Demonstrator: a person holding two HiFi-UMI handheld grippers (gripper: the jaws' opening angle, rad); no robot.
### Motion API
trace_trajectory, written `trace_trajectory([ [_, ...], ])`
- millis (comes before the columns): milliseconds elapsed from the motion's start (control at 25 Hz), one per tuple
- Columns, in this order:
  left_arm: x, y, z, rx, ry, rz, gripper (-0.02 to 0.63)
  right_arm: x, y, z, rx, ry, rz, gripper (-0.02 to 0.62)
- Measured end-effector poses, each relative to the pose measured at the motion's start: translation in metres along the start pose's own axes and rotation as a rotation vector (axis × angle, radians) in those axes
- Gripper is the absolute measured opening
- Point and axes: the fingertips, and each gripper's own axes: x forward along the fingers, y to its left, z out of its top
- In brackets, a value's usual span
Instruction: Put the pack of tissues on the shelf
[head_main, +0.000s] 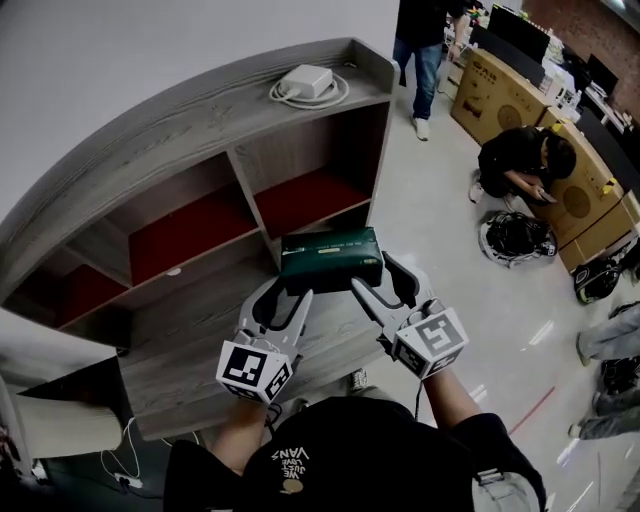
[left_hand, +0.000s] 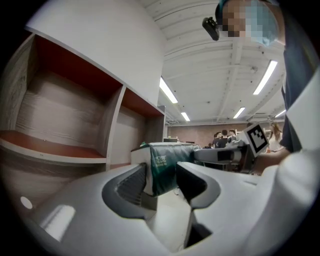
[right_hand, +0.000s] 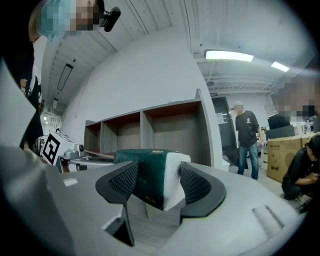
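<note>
The pack of tissues (head_main: 330, 258) is dark green with white ends. It hangs level between both grippers, over the shelf's lower grey ledge (head_main: 190, 340) and in front of the right-hand compartment (head_main: 315, 195). My left gripper (head_main: 292, 298) is shut on its left end, my right gripper (head_main: 372, 285) on its right end. In the left gripper view the pack (left_hand: 167, 165) sits between the jaws of the left gripper (left_hand: 160, 182), with the right gripper (left_hand: 230, 155) beyond. The right gripper view shows the pack (right_hand: 145, 175) wedged in the right gripper (right_hand: 159, 185).
The grey wooden shelf (head_main: 150, 130) has red-backed compartments. A white adapter with coiled cable (head_main: 308, 82) lies on its top. A person crouches (head_main: 525, 165) by cardboard boxes (head_main: 505, 95) on the right, another person stands (head_main: 425, 50) behind, and a bag (head_main: 515, 238) lies on the floor.
</note>
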Motion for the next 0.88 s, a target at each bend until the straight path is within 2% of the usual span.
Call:
trace_trajectory([
  [400,0.035,0.018,-0.012,0.013,0.002,0.143,0.204,0.042,-0.036,0.002,-0.053,-0.009,0.169,0.262],
  [880,0.065,0.045,-0.017,0.075,0.015,0.276,0.204,0.086,-0.062,-0.008,-0.065,-0.043,0.275,0.262],
])
